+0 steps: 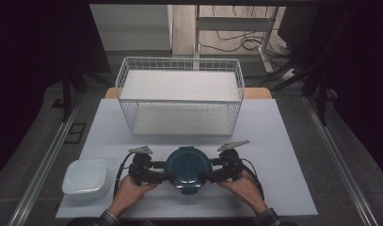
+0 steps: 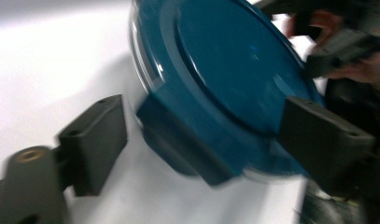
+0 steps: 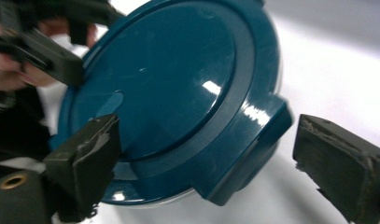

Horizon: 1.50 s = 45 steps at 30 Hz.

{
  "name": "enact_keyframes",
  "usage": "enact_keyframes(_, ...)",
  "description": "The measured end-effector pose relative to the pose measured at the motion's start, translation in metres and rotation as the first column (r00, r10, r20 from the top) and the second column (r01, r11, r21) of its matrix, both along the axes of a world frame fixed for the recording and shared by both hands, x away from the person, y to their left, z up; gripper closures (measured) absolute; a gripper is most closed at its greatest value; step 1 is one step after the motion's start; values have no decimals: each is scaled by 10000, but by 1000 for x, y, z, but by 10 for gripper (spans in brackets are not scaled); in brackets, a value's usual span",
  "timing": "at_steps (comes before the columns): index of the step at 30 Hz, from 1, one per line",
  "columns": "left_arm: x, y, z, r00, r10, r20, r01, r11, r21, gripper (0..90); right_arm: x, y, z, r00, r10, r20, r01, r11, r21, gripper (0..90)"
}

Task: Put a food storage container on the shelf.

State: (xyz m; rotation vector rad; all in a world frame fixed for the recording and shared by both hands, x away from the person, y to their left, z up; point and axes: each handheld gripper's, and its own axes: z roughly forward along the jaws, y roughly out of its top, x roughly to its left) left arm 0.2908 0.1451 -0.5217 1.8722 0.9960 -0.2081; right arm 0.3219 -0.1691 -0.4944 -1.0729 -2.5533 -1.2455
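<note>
Left gripper [image 2: 201, 140] and right gripper [image 3: 206, 163] gape wide around the teal lidded container's [image 1: 187, 168] clasps; close both evenly.

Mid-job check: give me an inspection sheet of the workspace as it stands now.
Surface: white table, bare between items.
Job's things: round teal-lidded container at the near edge, between both grippers; wire basket behind it; white square container at near left.
Clutter: nothing seen.
Grippers: left gripper and right gripper open, jaws straddling the lid's side tabs.
Cables: one trails from each gripper; more lie on the floor beyond.
Surroundings: dim room, table legs beyond.
</note>
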Motion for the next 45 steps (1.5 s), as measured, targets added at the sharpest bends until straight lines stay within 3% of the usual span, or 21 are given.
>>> enact_keyframes(1,-1,1,-3,9995,-188,-266,188,9998,-39,176,0,0,0,10000,0,0,0,10000,0,84)
enact_keyframes(2,-1,3,-4,9984,-237,-511,219,9991,-364,250,3,-3,-4,9980,212,-590,-183,9987,484,138)
enact_keyframes(4,-1,5,-6,9972,-188,-730,145,9982,-589,283,4,-4,-5,9970,239,-741,-195,9981,588,148)
enact_keyframes(5,1,10,-7,9935,-172,-1129,68,9958,-916,320,5,-7,-5,9950,77,-997,-4,9973,731,203)
enact_keyframes(8,-1,14,-6,9927,-166,-1191,26,9932,-1163,370,6,-11,-3,9926,-93,-1211,195,9964,829,265)
enact_keyframes(9,-6,17,-4,9934,-217,-1127,68,9915,-1303,443,4,-13,0,9930,-111,-1176,218,9957,902,324)
enact_keyframes(12,-13,20,-2,9959,-307,-845,187,9900,-1402,514,-5,-18,9,9941,-103,-1076,216,9942,1051,425)
enact_keyframes(14,-19,21,0,9973,-320,-665,219,9888,-1477,539,-12,-22,13,9957,-11,-928,118,9932,1154,462)
enact_keyframes(15,-25,20,3,9985,-419,-366,361,9885,-1472,550,-16,-25,14,9952,-20,-977,140,9923,1228,483)
enact_keyframes(17,-26,19,4,9987,-474,-203,442,9894,-1385,557,-19,-28,14,9942,-19,-1072,162,9910,1327,503)
enact_keyframes(18,-29,17,7,9985,-531,94,539,9910,-1222,558,-22,-33,13,9932,-176,-1147,334,9900,1369,549)
enact_keyframes(21,-33,15,9,9991,-370,208,392,9928,-1129,557,-29,-33,13,9921,-544,-1131,691,9891,1304,543)
enact_keyframes(26,-37,15,6,9998,149,-91,-160,9903,-1382,557,-32,-33,11,9879,-883,-1275,1072,9828,1501,547)
enact_keyframes(29,-39,14,7,9998,195,103,-178,9898,-1415,559,-33,-34,12,9864,-905,-1372,1098,9840,1404,550)
enact_keyframes(33,-38,14,7,9998,89,200,-58,9880,-1541,569,-36,-38,8,9816,-1076,-1578,1336,9772,1652,549)
enact_keyframes(37,-38,15,6,9998,165,116,-144,9869,-1605,570,-39,-38,7,9821,-1157,-1484,1405,9754,1700,552)
enact_keyframes(39,-36,15,6,9994,291,-194,-321,9828,-1819,574,-40,-37,9,9812,-1239,-1481,1479,9753,1640,555)
enact_keyframes(41,-33,15,7,9993,221,-317,-273,9847,-1723,574,-41,-36,10,9815,-1273,-1432,1498,9757,1599,557)
enact_keyframes(43,-31,15,9,9995,182,-267,-223,9866,-1616,573,-42,-35,13,9847,-1258,-1203,1432,9785,1487,557)
enact_keyframes(45,-28,16,13,9994,251,-250,-292,9833,-1794,574,-42,-34,16,9859,-1363,-968,1500,9767,1532,558)
